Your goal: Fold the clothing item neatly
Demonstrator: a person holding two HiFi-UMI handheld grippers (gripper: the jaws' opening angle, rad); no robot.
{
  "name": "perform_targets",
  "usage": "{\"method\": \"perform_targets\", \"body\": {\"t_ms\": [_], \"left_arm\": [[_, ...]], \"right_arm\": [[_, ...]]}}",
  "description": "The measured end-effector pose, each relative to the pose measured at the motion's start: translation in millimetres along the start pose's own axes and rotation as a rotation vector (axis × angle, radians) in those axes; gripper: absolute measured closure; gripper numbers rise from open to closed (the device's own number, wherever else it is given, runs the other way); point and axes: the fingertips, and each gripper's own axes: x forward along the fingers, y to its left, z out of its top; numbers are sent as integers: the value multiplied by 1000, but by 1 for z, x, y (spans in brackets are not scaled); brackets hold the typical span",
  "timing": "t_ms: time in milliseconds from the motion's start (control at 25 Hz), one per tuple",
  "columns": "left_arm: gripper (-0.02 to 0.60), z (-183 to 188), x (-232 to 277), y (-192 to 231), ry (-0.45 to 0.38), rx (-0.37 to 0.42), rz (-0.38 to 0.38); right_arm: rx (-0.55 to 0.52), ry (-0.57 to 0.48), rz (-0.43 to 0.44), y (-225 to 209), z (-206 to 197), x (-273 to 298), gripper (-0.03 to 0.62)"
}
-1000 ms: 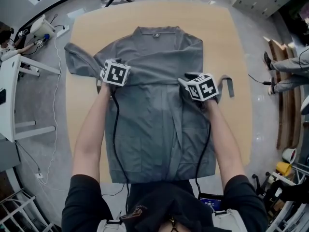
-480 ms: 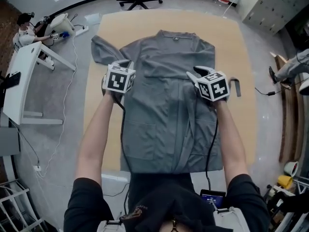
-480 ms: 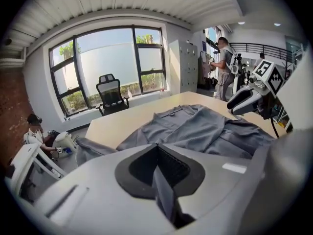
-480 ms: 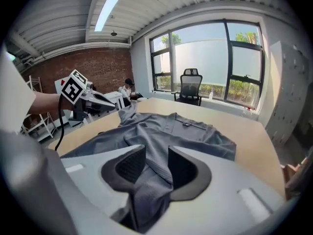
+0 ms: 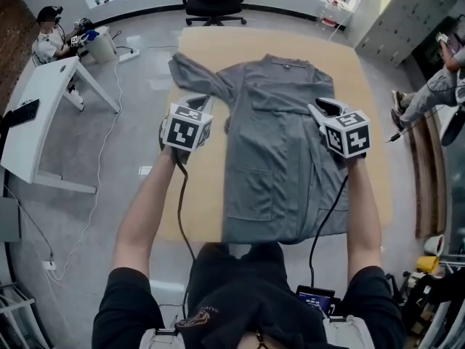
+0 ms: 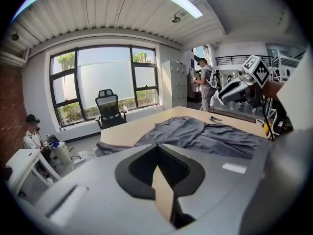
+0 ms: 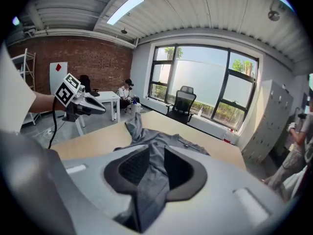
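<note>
The left hand-held gripper [image 5: 197, 104] hangs in the air near the left edge of the table [image 5: 197, 187], its jaws together with nothing in them. The right hand-held gripper [image 5: 323, 109] hangs over the right side of the grey garment [image 5: 276, 151]. Its jaws have just been closing and stand partly apart, with grey cloth showing through the gap but not pinched. The garment lies flat along the middle of the table, collar toward the far edge. One sleeve [image 5: 200, 78] is flung out toward the far left corner.
</note>
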Motion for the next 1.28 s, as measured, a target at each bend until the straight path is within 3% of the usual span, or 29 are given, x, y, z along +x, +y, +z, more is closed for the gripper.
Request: {"method": "perform_targets", "body": {"t_ms": [520, 920, 1280], "left_arm": [[574, -23, -71, 51, -28, -78, 61], [574, -40, -74, 134, -61, -125, 32], [574, -47, -45, 181, -60, -192, 19]], "right_arm": [[32, -168, 122, 120, 77, 24, 543], [-9, -150, 127, 184, 153, 97, 546], [-75, -71, 229, 207, 193, 212, 545]]}}
